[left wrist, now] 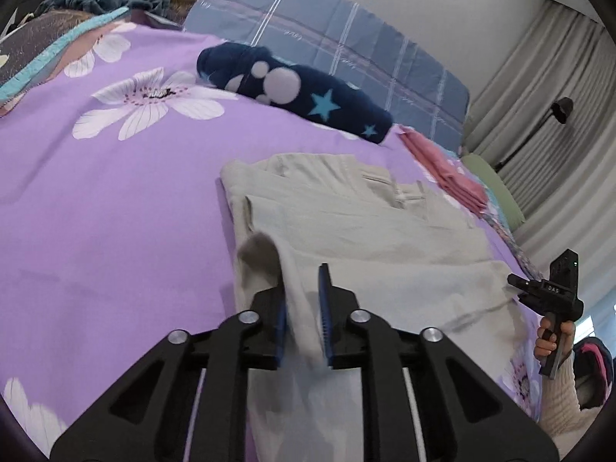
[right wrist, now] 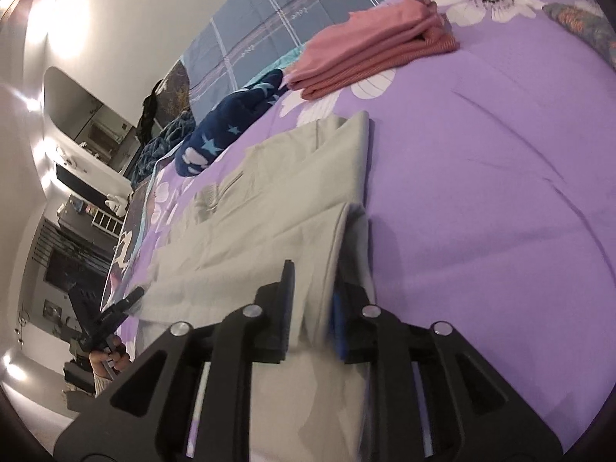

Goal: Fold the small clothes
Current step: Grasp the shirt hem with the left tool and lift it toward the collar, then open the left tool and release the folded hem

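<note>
Beige shorts (left wrist: 346, 223) lie on the purple flowered bedspread (left wrist: 115, 200), partly folded. My left gripper (left wrist: 304, 308) has its jaws around a raised fold of the near hem; a gap shows between the cloth and the right pad. My right gripper (right wrist: 313, 308) holds the other hem edge of the shorts (right wrist: 269, 200) between its pads. The right gripper also shows in the left wrist view (left wrist: 546, 292), at the shorts' right edge. The left gripper shows in the right wrist view (right wrist: 111, 315) at the far left.
A rolled navy garment with stars (left wrist: 292, 92) and a folded pink garment (left wrist: 446, 169) lie beyond the shorts. A blue plaid quilt (left wrist: 327, 38) is at the head of the bed. Curtains (left wrist: 546, 123) hang at the right.
</note>
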The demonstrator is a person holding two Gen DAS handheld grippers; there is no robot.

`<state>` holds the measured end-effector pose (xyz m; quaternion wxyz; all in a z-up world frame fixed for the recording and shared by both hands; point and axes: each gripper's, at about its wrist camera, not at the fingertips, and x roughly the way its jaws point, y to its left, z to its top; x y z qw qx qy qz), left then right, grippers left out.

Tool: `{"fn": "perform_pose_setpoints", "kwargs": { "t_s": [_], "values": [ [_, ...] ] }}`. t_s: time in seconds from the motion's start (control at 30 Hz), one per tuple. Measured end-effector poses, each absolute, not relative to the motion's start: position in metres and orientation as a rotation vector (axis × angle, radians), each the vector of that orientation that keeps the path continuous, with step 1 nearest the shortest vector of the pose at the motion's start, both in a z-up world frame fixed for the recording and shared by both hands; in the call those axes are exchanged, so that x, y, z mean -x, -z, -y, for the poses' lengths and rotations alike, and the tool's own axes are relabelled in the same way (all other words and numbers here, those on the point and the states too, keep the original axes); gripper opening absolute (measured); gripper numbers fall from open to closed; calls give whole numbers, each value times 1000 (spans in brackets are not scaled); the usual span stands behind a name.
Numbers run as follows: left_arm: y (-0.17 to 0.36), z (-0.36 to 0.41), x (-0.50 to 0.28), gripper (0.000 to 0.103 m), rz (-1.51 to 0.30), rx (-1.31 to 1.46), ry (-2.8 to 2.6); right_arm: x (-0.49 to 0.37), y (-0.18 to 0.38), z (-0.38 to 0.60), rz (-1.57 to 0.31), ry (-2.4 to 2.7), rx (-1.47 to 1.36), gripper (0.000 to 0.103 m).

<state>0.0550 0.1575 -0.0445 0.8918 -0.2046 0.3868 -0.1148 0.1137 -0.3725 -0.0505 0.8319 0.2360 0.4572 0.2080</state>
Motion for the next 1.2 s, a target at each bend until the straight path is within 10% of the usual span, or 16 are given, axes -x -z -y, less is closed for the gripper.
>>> {"fn": "perform_pose_setpoints", "kwargs": {
  "t_s": [0.53, 0.67, 0.73, 1.2],
  "values": [
    [10, -148, -106, 2, -739, 409, 232, -165, 12, 375, -834, -421, -528, 3],
    [10, -160, -143, 20, -730, 477, 196, -199, 18, 376, -864, -288, -546, 34],
    [12, -165, -143, 43, -724, 468, 132, -199, 21, 372, -874, -321, -497, 34],
    [49, -177, -160, 44, -850, 338, 140, -218, 35, 356, -906, -327, -274, 25]
  ]
}}
